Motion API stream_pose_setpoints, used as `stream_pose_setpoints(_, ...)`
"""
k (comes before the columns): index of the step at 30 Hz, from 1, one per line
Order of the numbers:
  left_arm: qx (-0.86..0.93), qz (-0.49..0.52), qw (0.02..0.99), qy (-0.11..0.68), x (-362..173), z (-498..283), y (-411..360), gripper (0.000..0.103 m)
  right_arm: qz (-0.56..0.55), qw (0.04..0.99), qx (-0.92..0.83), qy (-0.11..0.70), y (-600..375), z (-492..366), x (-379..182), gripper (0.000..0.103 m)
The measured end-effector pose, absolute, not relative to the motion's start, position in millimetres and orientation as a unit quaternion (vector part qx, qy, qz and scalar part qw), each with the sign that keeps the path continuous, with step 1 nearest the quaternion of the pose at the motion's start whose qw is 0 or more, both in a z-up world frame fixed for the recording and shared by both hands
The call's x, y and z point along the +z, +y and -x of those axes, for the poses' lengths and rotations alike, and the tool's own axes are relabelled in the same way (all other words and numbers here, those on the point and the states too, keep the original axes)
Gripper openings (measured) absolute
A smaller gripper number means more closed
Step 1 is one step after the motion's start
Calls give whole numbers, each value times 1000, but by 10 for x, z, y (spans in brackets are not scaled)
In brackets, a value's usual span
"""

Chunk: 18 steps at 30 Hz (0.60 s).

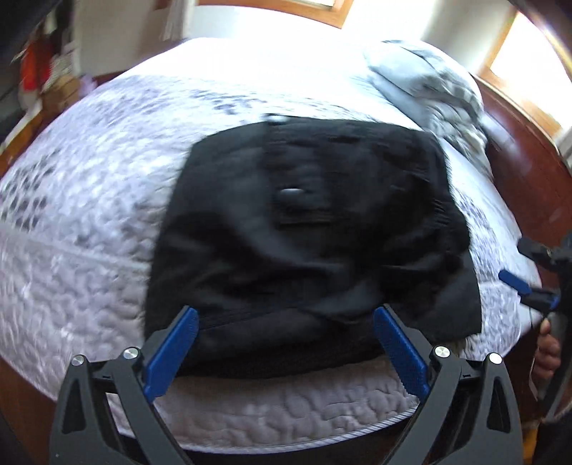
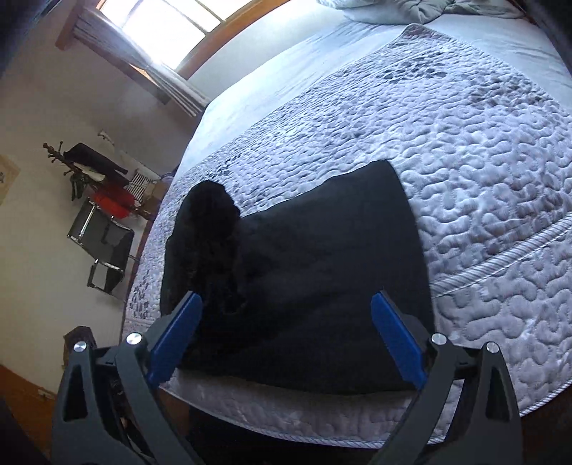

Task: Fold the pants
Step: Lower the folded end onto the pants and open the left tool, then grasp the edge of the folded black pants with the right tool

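Note:
Black pants (image 1: 307, 229) lie folded in a compact rectangle on the quilted grey bedspread (image 1: 89, 221), near the bed's front edge; a pale button shows on their top layer. My left gripper (image 1: 286, 314) hangs above their near edge, open wide, with nothing pinched between its blue pads. In the right wrist view the same pants (image 2: 307, 279) lie with a bunched hump at their left end. My right gripper (image 2: 286, 300) is open too, held over the near edge without touching the cloth. The right gripper (image 1: 529, 286) also shows at the right edge of the left wrist view, with a hand below it.
A crumpled grey blanket (image 1: 429, 82) lies at the head of the bed by the wooden bed frame (image 1: 525, 168). Bright windows (image 2: 168, 25) stand behind. A chair with red and black items (image 2: 103, 218) stands by the wall, beyond the bed's left side.

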State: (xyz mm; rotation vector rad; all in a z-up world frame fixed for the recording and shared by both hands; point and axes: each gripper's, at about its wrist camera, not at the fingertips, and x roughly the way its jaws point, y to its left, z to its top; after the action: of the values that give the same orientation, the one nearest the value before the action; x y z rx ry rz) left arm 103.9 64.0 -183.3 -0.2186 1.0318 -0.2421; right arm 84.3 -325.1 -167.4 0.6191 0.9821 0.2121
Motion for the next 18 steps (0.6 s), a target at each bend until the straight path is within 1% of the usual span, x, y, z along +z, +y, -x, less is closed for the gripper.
stream_pose_setpoints(8, -64, 162, 848, 501, -1943, -941, 1169, 99, -347, 780, 158, 496, -2920, -1155, -1859, 96)
stream_pose_setpoints(12, -48, 175, 845, 503, -1983, -882, 1381, 99, -381, 754, 172, 507, -2859, -1268, -1984, 96)
stream_pose_setpoints(18, -32, 190, 838, 511, -2001, -910, 1462, 99, -417, 725, 179, 518, -2840, -1337, -2114, 96)
